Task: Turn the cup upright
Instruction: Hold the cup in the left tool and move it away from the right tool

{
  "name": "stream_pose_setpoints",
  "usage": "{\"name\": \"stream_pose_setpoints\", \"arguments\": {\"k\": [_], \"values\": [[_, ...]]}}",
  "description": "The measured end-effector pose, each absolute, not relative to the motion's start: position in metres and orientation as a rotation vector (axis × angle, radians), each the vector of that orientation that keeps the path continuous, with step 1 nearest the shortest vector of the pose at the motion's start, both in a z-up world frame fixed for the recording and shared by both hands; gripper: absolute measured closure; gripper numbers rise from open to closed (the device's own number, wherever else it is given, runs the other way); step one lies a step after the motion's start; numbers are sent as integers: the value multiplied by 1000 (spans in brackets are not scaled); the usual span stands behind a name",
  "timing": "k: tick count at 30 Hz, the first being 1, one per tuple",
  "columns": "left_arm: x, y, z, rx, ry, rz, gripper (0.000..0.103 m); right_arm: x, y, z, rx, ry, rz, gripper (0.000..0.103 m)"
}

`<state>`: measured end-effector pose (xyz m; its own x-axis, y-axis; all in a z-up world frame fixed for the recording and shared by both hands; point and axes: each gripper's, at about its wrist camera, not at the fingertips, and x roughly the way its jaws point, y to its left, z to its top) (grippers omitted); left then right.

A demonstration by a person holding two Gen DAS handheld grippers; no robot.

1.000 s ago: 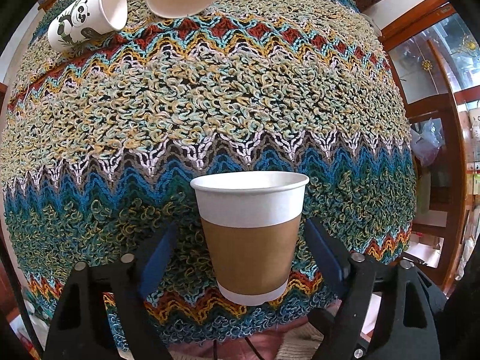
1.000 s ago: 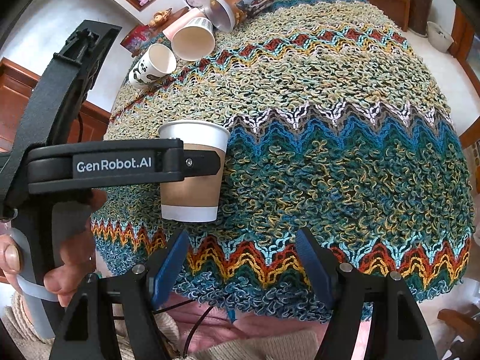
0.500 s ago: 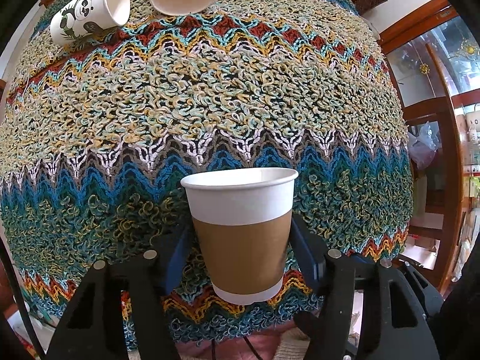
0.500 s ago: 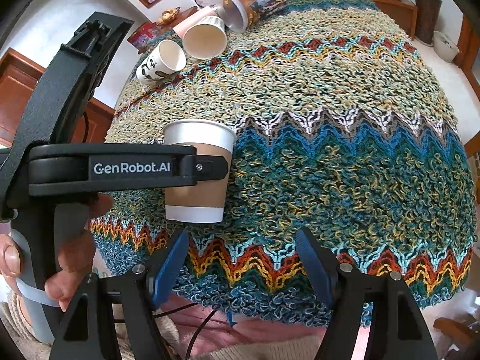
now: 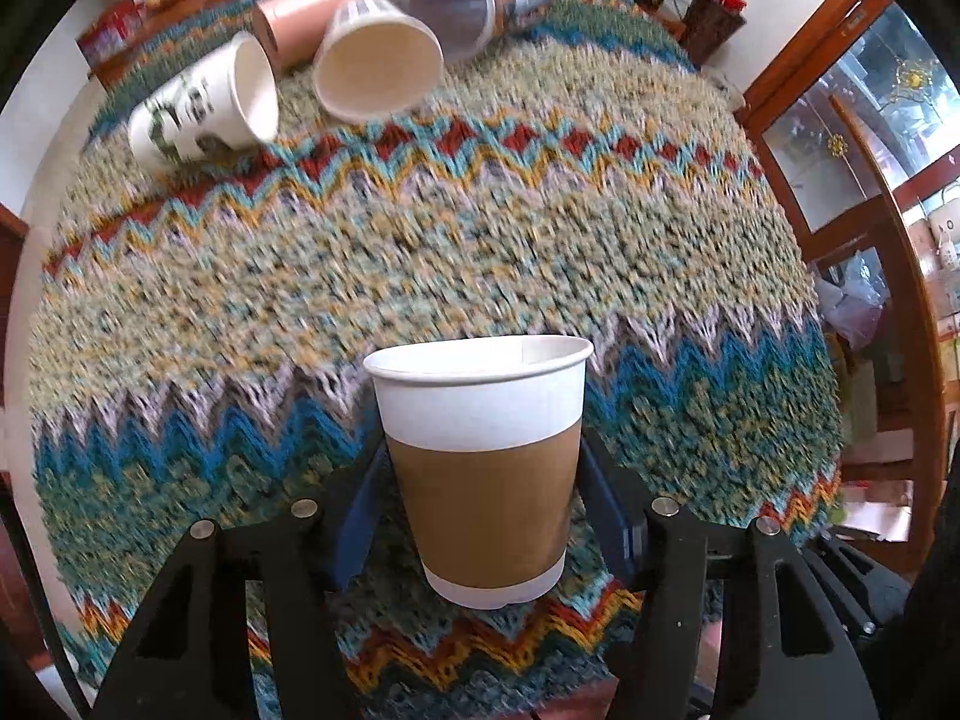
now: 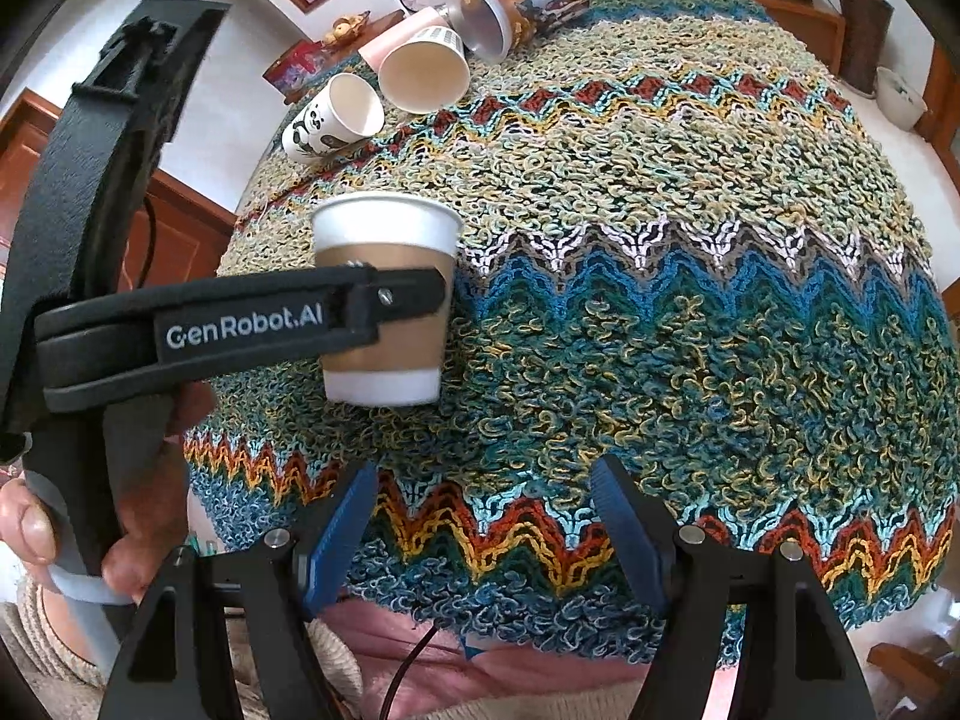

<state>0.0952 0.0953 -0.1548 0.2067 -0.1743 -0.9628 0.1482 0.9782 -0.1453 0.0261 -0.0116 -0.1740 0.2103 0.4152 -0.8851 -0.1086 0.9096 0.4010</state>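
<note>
- A paper cup (image 5: 480, 468) with a white rolled rim, a white upper band, a brown kraft sleeve and a white base is seen upright at lower centre of the left wrist view, mouth up
- It is clamped at its sleeve between the blue-padded jaws of the left gripper (image 5: 480, 510)
- In the right wrist view the same cup (image 6: 384, 300) is seen left of centre, its base at the looped, zigzag-striped woven cloth (image 6: 690, 300) covering the desk
- The jaws of the right gripper (image 6: 486, 528) are held wide apart over the cloth's near edge, with nothing between them
- A panda-print cup (image 5: 204, 105), a plain paper cup (image 5: 375, 69) and a clear plastic cup (image 5: 462, 3) lie on their sides at the upper left
</note>
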Motion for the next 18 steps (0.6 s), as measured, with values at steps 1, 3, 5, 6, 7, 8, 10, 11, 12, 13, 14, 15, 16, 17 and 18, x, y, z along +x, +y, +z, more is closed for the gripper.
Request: {"name": "stream_pose_setpoints", "arguments": {"k": [1,3,5,6,7,8,10,11,12,13,14,15,16,17,18], "values": [[96,97,-151,-4,1312,-215,39,25,-12,-174,274,1312,370,29],[97,100,-146,24,1250,-208,39,25,-12,-173,270,1311,369,29],[96,105,-144,42,1185,-208,39,25,-11,-173,266,1308,368,29],[97,108,-143,49,1159,-205,39,25,-10,-173,264,1308,368,29],[97,112,-141,42,1127,-216,39,26,-9,-173,263,1307,368,29],[96,108,-141,32,1106,-227,39,26,-9,-173,262,1307,369,29],[96,111,-138,18,1069,-244,39,27,-8,-173,260,1308,366,29],[96,111,-137,10,1048,-255,39,28,-7,-174,259,1309,365,29],[95,113,-135,6,1015,-260,39,29,-7,-174,258,1311,363,28],[94,115,-133,9,977,-257,39,30,-6,-175,257,1312,363,29],[92,112,-133,14,945,-256,39,31,-5,-175,256,1312,362,29],[91,113,-134,20,920,-258,39,31,-5,-175,253,1313,362,29],[90,111,-135,26,906,-256,39,31,-4,-175,249,1313,361,29],[89,113,-138,30,886,-261,39,31,-3,-175,247,1312,361,29],[88,111,-140,27,877,-268,39,32,-3,-175,246,1312,359,29]]}}
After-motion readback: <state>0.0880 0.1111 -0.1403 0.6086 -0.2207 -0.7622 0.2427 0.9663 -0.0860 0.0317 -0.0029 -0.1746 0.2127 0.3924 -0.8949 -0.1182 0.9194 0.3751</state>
